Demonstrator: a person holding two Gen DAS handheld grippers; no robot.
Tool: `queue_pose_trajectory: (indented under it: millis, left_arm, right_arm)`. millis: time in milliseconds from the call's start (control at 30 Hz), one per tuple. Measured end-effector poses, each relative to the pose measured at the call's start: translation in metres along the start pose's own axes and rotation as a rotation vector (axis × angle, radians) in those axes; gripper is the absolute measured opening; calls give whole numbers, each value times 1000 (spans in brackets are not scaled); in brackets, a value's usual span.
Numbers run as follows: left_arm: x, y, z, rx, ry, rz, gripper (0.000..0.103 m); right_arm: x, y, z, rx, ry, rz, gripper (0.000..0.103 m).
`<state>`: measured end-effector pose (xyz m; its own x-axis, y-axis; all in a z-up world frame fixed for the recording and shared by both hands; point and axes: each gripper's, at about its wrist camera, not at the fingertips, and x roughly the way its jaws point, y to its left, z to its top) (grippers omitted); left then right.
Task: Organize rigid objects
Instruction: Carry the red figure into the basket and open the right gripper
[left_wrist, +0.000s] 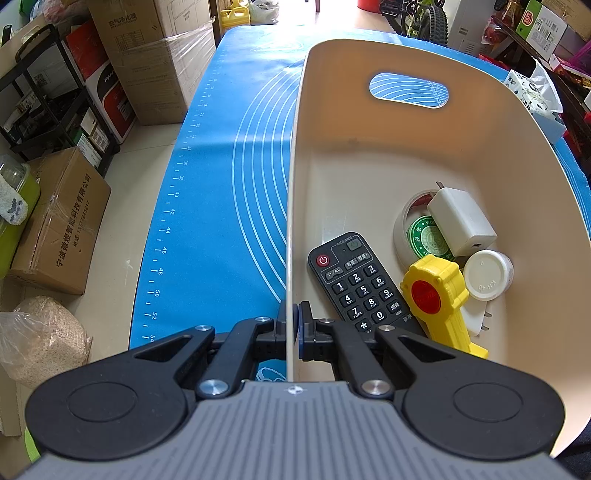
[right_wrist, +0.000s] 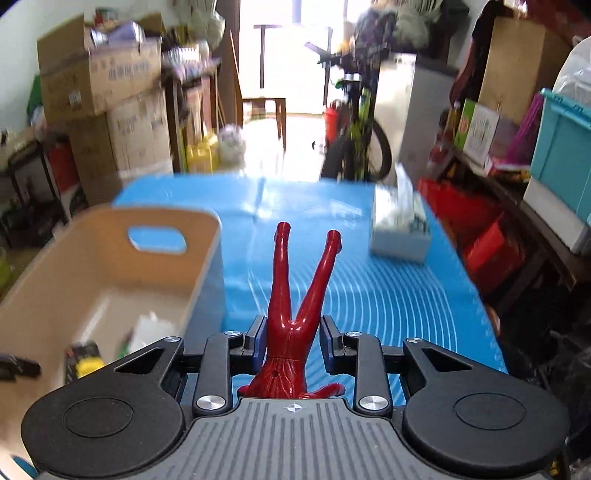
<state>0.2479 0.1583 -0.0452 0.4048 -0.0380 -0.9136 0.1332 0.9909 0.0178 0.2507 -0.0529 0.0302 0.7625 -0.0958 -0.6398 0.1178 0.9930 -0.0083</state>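
Observation:
A beige plastic bin (left_wrist: 369, 155) stands on the blue mat (left_wrist: 221, 184). My left gripper (left_wrist: 291, 314) is shut on the bin's near left wall, one finger inside and one outside. In the bin lie a black remote (left_wrist: 354, 284), a tape roll (left_wrist: 408, 236), a white charger (left_wrist: 461, 221), a yellow toy with a red disc (left_wrist: 439, 295) and a white jar (left_wrist: 487, 273). My right gripper (right_wrist: 293, 332) is shut on a glossy red figure (right_wrist: 291, 317) at its hips, legs pointing away from me, above the mat (right_wrist: 388, 302) just right of the bin (right_wrist: 110, 266).
A tissue pack (right_wrist: 400, 225) sits on the mat at the far right. Cardboard boxes (left_wrist: 147, 62) and a black shelf line the floor to the left. A bicycle (right_wrist: 354, 140) stands past the table's far end, and shelves with boxes run along the right.

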Motion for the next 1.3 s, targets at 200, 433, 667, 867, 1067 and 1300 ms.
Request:
queue_pose_trajectory:
  millis: [200, 433, 667, 867, 1067, 1300]
  left_arm:
    - [0, 0, -1, 3, 0, 4, 5]
    - [-1, 0, 0, 5, 0, 5, 5]
    - [-1, -2, -1, 6, -1, 6, 5]
    - [-1, -1, -1, 6, 0, 6, 5]
    - [-1, -2, -1, 6, -1, 6, 5]
    - [-2, -1, 0, 8, -1, 7, 5]
  right_arm:
    - [-22, 20, 19, 2, -99, 97, 38]
    - [-27, 60, 30, -52, -123, 211, 38]
    - [-22, 86, 19, -85, -49, 285, 38]
    - [5, 107, -1, -155, 86, 313, 38]
    - [24, 116, -12, -173, 180, 309, 38]
    - [38, 118, -20, -182, 257, 288, 38]
